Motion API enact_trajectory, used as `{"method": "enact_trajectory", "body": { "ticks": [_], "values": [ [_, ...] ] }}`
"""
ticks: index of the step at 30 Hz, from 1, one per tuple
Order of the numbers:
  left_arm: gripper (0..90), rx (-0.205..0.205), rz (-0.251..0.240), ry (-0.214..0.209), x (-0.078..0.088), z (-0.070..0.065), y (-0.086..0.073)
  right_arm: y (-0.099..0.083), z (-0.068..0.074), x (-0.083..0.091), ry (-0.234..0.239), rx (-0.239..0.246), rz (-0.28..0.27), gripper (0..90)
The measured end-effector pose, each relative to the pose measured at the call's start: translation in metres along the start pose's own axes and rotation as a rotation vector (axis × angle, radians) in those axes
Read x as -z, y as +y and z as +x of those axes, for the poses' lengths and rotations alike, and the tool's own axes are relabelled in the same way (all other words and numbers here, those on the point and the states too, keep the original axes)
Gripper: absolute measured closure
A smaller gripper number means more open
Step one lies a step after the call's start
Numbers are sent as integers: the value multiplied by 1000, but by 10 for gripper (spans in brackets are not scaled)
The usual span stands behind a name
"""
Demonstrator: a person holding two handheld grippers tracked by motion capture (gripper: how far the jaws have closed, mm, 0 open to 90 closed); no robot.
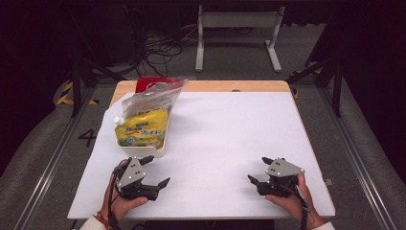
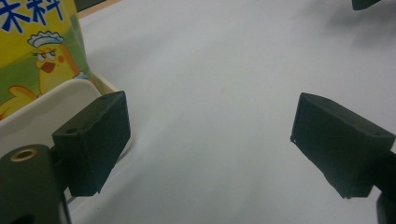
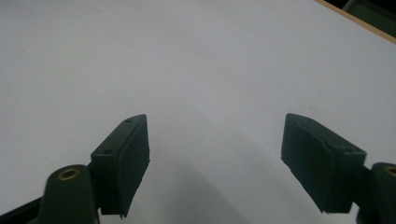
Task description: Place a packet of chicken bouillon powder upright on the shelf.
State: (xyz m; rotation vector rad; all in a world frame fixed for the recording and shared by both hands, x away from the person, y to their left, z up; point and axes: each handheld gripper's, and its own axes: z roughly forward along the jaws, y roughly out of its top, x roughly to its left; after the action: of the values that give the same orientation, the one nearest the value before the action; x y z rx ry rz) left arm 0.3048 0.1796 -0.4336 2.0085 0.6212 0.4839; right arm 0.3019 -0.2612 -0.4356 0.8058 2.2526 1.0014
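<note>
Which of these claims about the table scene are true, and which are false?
1. The left gripper is open and holds nothing. True.
2. The yellow pouch lies flat on the bare white sheet. False: it sits in a white tray.
3. The right gripper is clamped on the tray. False: it is open over the white sheet, far from the tray.
4. The tray is closer to the left gripper than to the right one. True.
5. A clear plastic bag lies behind the pouch. True.
</note>
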Motion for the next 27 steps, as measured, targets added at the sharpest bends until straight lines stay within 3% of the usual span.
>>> {"method": "enact_trajectory", "body": {
  "ticks": [4, 12, 19, 27],
  "values": [
    [121, -4, 19, -9, -5, 1, 0, -5, -3, 3, -23, 3, 4, 176],
    [116, -6, 30, -7, -8, 4, 0, -16, -12, 16, -21, -58, -27, 106],
    [114, -2, 22, -2, -8, 5, -1, -22, -12, 23, -58, -65, -49, 124],
    [114, 5, 29, -4, -6, 9, -5, -22, -9, 22, -59, -70, -40, 120]
  ]
}}
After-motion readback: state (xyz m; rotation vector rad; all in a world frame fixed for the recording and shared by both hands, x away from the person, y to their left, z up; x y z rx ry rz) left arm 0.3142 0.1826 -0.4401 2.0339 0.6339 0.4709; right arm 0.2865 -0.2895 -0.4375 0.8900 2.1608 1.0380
